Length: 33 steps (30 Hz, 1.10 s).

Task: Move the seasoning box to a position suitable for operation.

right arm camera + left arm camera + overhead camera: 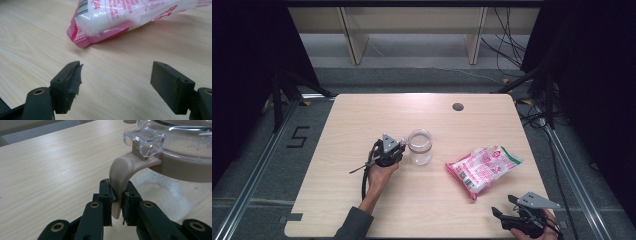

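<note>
High view, left to right: left gripper (398, 150) clamped on beige latch lever (120, 182) of clear jar (420, 147) mid-table. Rigid, slick, probably light; best held by that lever. At four o'clock, soft floppy sugar bag (483, 167). Right gripper (507, 206) gaping, empty.

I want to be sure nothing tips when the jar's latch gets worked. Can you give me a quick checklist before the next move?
1. Left tongs closed on the beige latch lever: ok.
2. Clear jar upright on the table: ok.
3. Clear lid seated on the jar: ok.
4. Right tongs open and holding nothing: ok.
5. Red and white bag lying apart from the jar: ok.
6. Whether the bag is sealed: cannot tell.
</note>
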Tool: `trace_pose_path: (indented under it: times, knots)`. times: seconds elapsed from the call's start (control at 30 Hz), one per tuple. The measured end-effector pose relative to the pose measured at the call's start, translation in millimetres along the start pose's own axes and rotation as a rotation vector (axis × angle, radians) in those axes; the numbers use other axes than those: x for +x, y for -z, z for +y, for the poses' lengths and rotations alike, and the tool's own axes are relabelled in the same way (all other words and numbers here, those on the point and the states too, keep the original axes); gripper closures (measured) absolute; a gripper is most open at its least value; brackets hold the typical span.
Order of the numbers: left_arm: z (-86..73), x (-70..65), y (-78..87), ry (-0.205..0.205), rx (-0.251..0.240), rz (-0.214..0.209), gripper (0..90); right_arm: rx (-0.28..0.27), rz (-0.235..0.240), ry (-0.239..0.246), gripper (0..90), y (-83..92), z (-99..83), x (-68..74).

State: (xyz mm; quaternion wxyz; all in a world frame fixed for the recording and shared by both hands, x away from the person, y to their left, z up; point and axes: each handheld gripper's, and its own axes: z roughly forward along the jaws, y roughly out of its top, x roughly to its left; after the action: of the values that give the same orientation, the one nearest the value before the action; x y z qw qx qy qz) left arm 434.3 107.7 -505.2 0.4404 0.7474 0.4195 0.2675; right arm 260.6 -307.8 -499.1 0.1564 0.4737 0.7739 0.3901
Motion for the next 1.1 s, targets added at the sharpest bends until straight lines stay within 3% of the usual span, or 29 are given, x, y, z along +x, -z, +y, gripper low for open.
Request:
trace_pose_path:
  times: [0.03,0.1,0.23,0.33,0.37,0.53,0.63,0.67,0.7,0.73,0.8,0.87,0.93,0.97,1.0,1.03,1.07,1.1]
  knots:
    - [-0.2,-0.7,0.7,-0.007,0.003,-0.003,79.6,-0.021,0.003,0.037,25.2,-1.5,0.3,-3.1]
    - [-1.4,-4.1,1.9,-0.013,-0.004,-0.020,79.6,-0.024,0.004,0.044,25.2,-1.7,0.3,-3.8]
    - [-1.8,-8.6,2.8,-0.025,-0.005,-0.039,79.9,-0.033,0.006,0.051,25.2,-1.4,0.4,-4.5]
    - [-3.3,-12.5,1.9,-0.013,-0.022,-0.061,79.9,-0.020,-0.002,0.001,25.2,0.2,-0.5,-1.7]
    - [-2.7,-13.1,2.6,-0.019,-0.016,-0.064,79.8,-0.030,-0.005,0.026,25.2,-0.3,-0.4,-4.6]
    - [-3.9,-14.7,6.2,-0.027,-0.013,-0.078,79.2,-0.042,0.000,0.045,25.2,0.0,-0.2,-7.9]
    - [-4.0,-15.7,7.3,-0.034,-0.010,-0.086,79.1,-0.040,-0.006,0.039,25.2,1.2,-1.2,-8.2]
    - [-4.4,-16.5,7.8,-0.031,-0.011,-0.087,79.1,-0.025,0.000,-0.009,25.2,2.7,-1.9,-5.4]
    - [-4.9,-16.8,8.6,-0.035,-0.009,-0.086,79.0,-0.037,-0.007,0.020,25.2,2.7,-2.1,-7.8]
    - [-5.3,-17.5,9.1,-0.036,-0.011,-0.088,79.0,-0.036,-0.002,0.009,25.2,3.1,-2.3,-7.8]
    - [-5.4,-18.3,9.6,-0.035,-0.012,-0.099,78.9,-0.040,-0.005,0.029,25.2,2.5,-2.3,-9.3]
    - [-5.8,-18.4,10.4,-0.034,-0.009,-0.103,78.8,-0.028,-0.006,-0.006,25.2,4.1,-2.8,-6.8]
    - [-6.5,-19.7,11.1,-0.026,-0.017,-0.109,78.3,-0.032,-0.004,0.006,25.2,3.7,-2.7,-7.6]
    - [-6.8,-19.2,11.4,-0.029,-0.015,-0.115,77.9,-0.022,-0.005,-0.024,25.2,4.6,-3.0,-4.8]
    - [-7.4,-18.9,11.2,-0.003,-0.019,-0.129,76.9,-0.033,-0.013,0.014,25.2,2.9,-2.9,-8.0]
    - [-7.9,-17.0,11.2,0.018,-0.008,-0.150,72.4,-0.023,-0.008,-0.020,25.2,3.7,-3.2,-5.4]
    - [-8.3,-17.1,12.3,0.020,0.005,-0.155,66.1,-0.035,-0.011,0.026,25.2,2.7,-2.6,-8.6]
    - [-8.4,-17.7,15.0,-0.003,0.012,-0.143,61.7,-0.036,-0.002,0.024,25.2,2.5,-2.5,-8.5]
